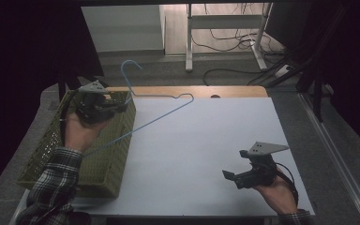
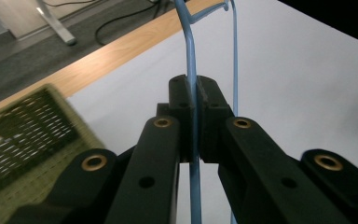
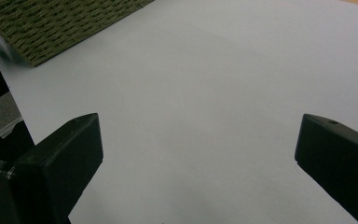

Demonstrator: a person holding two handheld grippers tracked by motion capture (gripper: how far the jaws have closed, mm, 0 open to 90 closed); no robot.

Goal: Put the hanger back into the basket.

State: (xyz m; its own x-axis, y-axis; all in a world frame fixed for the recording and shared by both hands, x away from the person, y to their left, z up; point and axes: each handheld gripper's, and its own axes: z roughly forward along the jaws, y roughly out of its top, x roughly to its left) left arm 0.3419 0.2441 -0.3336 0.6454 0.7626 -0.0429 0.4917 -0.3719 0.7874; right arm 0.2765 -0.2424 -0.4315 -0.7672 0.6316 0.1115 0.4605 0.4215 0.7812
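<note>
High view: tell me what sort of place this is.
Probably a lab or workshop set up for recording, not a home. A white table stands on grey carpet, cables trail across the floor behind it beside a metal desk frame, and the person works with camera-carrying grippers, the left gripper clamping a blue hanger.

White-topped table with light wooden far edge (image 1: 234, 91) sitting on grey carpeted floor (image 1: 168, 70). Beyond the table, white metal desk frame (image 1: 225, 21) standing, black cables (image 1: 229, 42) trailing under it. Left of the frame, pale wall panel (image 1: 122, 28) catching light; surroundings lying dark.
</note>
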